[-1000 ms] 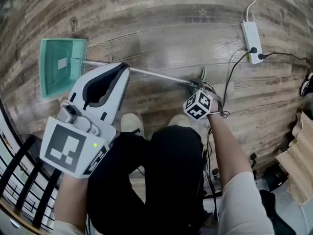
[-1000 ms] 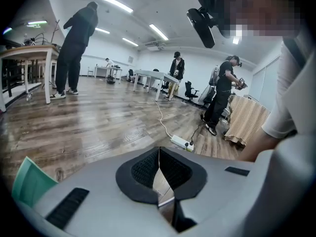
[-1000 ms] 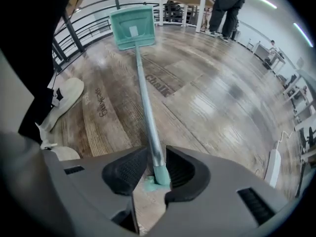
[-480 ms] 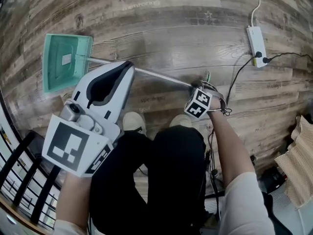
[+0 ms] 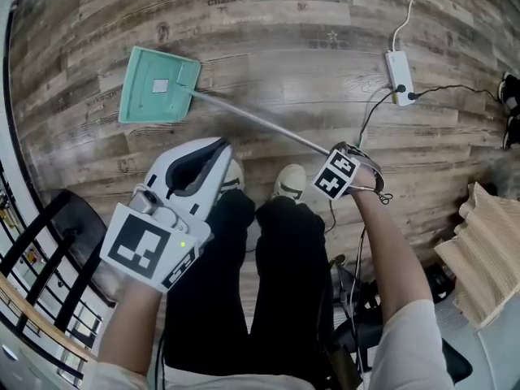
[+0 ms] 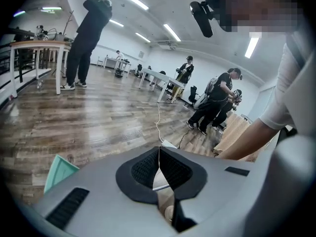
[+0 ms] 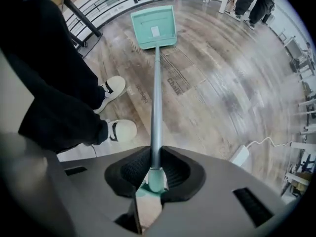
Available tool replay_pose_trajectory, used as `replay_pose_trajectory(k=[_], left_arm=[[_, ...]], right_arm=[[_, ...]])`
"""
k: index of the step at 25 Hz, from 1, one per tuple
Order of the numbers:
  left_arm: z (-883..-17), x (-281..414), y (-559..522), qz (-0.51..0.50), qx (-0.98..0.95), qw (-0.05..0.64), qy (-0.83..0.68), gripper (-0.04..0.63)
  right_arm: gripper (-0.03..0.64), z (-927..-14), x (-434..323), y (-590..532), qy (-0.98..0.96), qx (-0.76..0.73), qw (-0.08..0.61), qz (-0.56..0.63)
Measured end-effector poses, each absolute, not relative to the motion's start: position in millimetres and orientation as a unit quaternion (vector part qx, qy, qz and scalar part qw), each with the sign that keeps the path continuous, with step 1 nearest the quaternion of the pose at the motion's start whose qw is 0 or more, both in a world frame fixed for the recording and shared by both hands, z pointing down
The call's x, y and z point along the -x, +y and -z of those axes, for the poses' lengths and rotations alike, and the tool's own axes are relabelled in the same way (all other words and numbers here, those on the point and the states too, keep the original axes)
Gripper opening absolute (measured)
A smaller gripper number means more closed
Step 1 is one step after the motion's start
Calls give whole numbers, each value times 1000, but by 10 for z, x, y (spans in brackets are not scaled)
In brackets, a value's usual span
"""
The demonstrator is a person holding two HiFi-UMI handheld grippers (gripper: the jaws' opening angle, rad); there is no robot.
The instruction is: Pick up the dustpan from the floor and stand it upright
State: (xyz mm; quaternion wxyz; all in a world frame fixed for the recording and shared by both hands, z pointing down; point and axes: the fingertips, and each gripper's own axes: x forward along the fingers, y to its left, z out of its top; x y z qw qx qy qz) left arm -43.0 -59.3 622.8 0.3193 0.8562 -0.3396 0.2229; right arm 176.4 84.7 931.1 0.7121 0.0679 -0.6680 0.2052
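The dustpan has a green pan [image 5: 158, 88] resting on the wood floor and a long metal handle [image 5: 260, 120] slanting up toward me. My right gripper [image 5: 345, 148] points down and is shut on the handle's green end. In the right gripper view the handle [image 7: 156, 98] runs from between the pads out to the pan [image 7: 153, 28]. These jaws [image 7: 155, 154] have just been closing with the handle between them. My left gripper [image 5: 223, 145] hovers above my left knee, shut and empty [image 6: 159, 150]. A corner of the pan [image 6: 59, 172] shows in the left gripper view.
A white power strip [image 5: 396, 75] with cables lies on the floor at the right. My shoes [image 5: 288, 181] stand just below the handle. A black railing [image 5: 49, 226] runs along the left, and corrugated cardboard [image 5: 483, 250] lies at the right. Several people [image 6: 94, 38] stand farther off among tables.
Both grippers have risen. The handle's end has come up off the floor with the right gripper while the pan stays down. The left gripper has drawn back from over the handle.
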Motion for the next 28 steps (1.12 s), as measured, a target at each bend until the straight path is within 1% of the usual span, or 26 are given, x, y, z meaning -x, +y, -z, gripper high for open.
replay_pose_trajectory(k=[5, 9, 12, 21, 28], left_arm=[[-5610, 643, -441, -222, -846, 336, -349, 26], [-5249, 705, -336, -216, -842, 347, -353, 26], [-5041, 754, -276, -212, -839, 354, -355, 26], [-4678, 852, -80, -209, -834, 364, -358, 26], [-4637, 969, 19, -210, -830, 369, -362, 26]], right_arm=[[86, -8542, -1964, 875, -612, -55, 765, -194], [87, -7994, -2089, 892, -565, -27, 800, -200], [87, -7667, -2142, 789, -541, -10, 822, -177], [87, -7086, -2217, 455, -493, 21, 867, -65], [89, -6772, -1930, 331, -468, 51, 882, -25]])
